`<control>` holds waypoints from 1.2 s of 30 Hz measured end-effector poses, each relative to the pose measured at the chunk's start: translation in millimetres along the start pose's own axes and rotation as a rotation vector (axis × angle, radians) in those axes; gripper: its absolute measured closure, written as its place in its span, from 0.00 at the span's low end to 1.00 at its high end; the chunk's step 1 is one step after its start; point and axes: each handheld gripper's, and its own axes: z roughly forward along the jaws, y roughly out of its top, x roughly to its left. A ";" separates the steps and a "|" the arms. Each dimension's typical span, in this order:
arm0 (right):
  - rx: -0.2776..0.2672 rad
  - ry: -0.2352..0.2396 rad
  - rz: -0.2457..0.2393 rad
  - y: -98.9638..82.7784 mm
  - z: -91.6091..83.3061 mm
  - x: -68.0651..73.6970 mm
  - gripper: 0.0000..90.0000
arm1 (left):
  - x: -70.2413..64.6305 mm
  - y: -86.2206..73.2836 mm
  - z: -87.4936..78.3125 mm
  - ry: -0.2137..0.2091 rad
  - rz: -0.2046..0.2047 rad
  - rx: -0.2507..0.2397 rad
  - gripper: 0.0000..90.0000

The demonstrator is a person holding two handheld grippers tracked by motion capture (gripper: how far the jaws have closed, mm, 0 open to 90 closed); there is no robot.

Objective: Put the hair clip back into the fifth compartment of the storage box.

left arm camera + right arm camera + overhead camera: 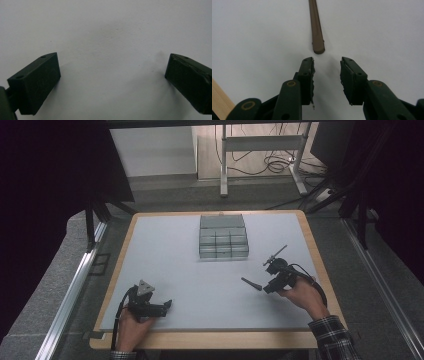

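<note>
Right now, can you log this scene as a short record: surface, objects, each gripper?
surface: pale mat on a wooden-edged table
objects: grey compartment box at the far middle; thin brown stick lying flat
left gripper: open, nothing between the jaws, near the front left edge
right gripper: open, narrow gap, aimed at the stick's near end, not touching it

The right gripper [327, 65] points along a pale grey tabletop [257, 32], its two black jaws rising from the bottom edge with a narrow gap between them and nothing in that gap. Just beyond the tips lies a slim brown stick [317, 27], its rounded near end close to the jaws but not touching them, its length running away toward the top edge. A strip of light wooden rim [219, 100] shows at the lower left corner.
</note>
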 end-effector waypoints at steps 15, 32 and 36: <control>0.066 0.017 -0.050 24.9 11.1 7.6 0.73 | 0.0 0.0 0.0 0.000 0.000 0.000 0.00; 0.150 -0.022 -0.073 39.9 28.6 10.4 0.82 | 0.0 0.0 0.0 0.000 0.000 0.000 0.00; 0.168 -0.026 -0.071 42.5 29.1 11.7 0.84 | 0.0 0.0 0.1 0.000 0.000 -0.001 0.00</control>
